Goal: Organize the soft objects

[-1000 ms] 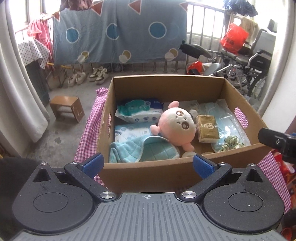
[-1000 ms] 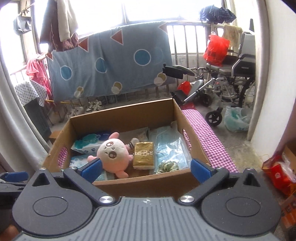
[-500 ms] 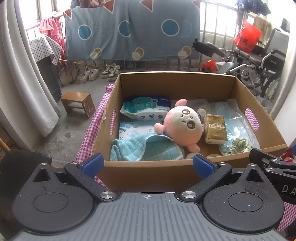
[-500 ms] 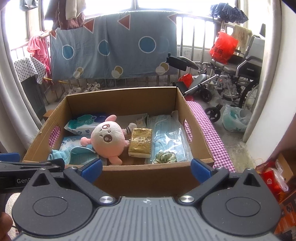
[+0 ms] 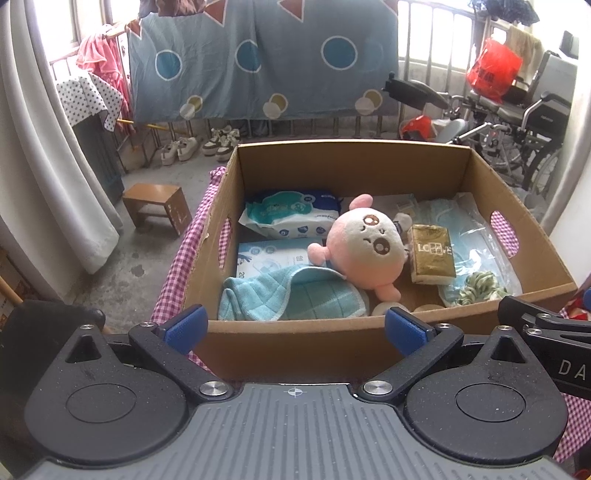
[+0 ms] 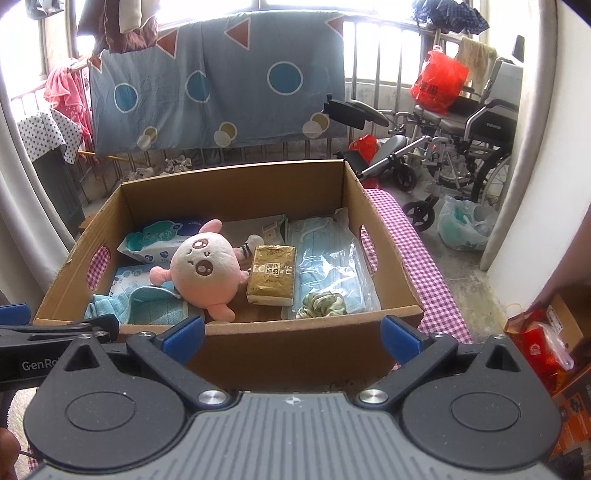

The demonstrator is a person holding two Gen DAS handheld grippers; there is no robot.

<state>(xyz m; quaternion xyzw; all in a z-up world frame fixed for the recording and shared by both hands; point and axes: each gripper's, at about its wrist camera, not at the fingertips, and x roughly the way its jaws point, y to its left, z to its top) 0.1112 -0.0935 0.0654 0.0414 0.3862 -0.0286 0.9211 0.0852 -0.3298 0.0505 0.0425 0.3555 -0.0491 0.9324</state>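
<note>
From where I stand, the cardboard box [image 5: 332, 343] already holds the soft things: left to right, a blue cloth [image 5: 291, 295], pink plush [image 5: 365, 251], tissue pack [image 5: 432, 254] and green scrunchie [image 5: 480, 288]. The left gripper [image 5: 295, 325] and right gripper [image 6: 291, 334] hover before the near wall, fingers spread wide and empty, so the task looks nearly done or barely started; I can't tell which.

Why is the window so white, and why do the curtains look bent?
In the right wrist view, daylight through the window is too bright for the camera, so it washes out to white while the box stays clear. In the left wrist view, the fisheye lens curves things near the edges, so the curtain bows, and the corners go dark.
</note>
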